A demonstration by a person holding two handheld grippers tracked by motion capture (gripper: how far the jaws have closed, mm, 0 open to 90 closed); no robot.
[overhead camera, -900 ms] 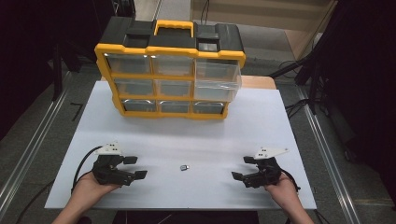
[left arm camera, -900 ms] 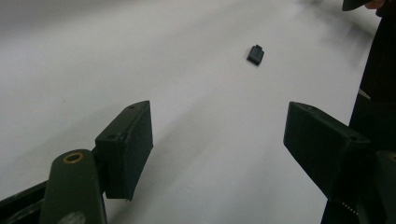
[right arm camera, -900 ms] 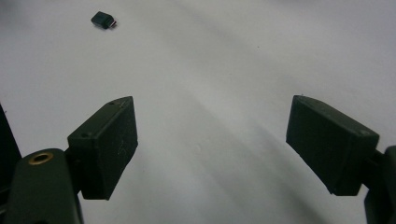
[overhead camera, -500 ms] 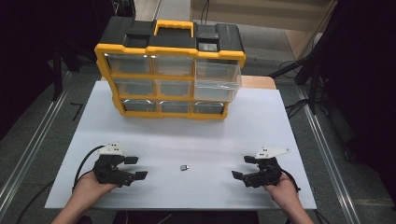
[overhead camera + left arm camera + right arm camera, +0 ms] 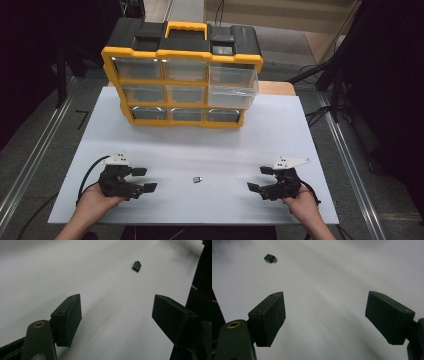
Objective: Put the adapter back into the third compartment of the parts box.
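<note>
High view is showing a small dark rectangular plug-like adapter (image 5: 197,179) lying on the white tabletop (image 5: 210,145), between the two tools and touching neither. The left tool (image 5: 141,179) is resting released near the front edge, jaws spread with nothing between them; the right tool (image 5: 260,178) is sitting likewise released and empty. A yellow-and-black plastic drawer organizer (image 5: 182,80) is standing at the far edge.

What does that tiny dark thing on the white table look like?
Find the white table, then its near edge between the left gripper and right gripper. The small black plug lies there alone, flat and stubby, far smaller than the yellow drawer box behind.
</note>
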